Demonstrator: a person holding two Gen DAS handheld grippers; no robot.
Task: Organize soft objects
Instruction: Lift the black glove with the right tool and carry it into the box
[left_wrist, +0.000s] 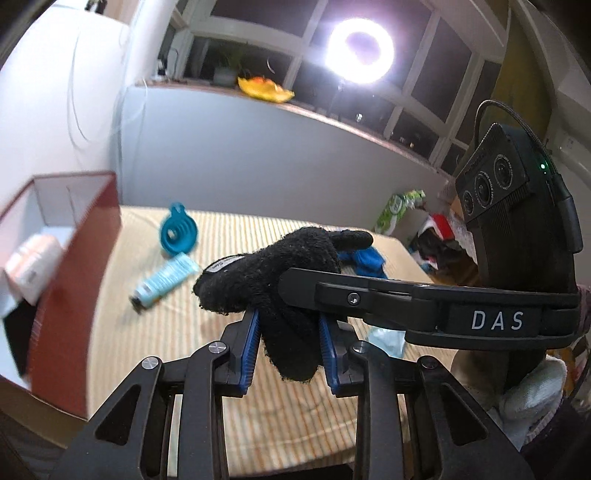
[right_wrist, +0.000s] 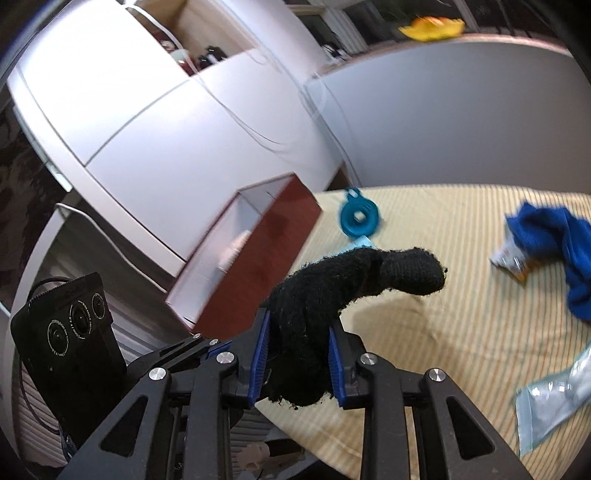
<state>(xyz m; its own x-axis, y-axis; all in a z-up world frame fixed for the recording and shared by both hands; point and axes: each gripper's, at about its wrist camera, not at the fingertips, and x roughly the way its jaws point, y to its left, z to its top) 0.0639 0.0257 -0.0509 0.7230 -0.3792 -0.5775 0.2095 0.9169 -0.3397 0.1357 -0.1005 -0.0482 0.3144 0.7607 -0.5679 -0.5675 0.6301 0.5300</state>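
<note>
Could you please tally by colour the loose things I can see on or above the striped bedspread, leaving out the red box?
Black: 1, the glove that both grippers hold.
Blue: 1, the cloth.
Teal: 1, the round ring-shaped item.
Light blue: 1, the tube.
Clear: 1, the plastic pouch.
Total: 5

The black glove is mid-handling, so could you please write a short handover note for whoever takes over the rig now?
Left claw: shut on the black glove, held above the striped table.
Right claw: shut on the same glove, from the other side.
Red box: open at the table's left edge, a pale item already inside.
Blue cloth: loose on the table, over a small packet.
Also out: teal funnel, light-blue tube, clear pouch.
Left: place the glove, then the cloth.
</note>
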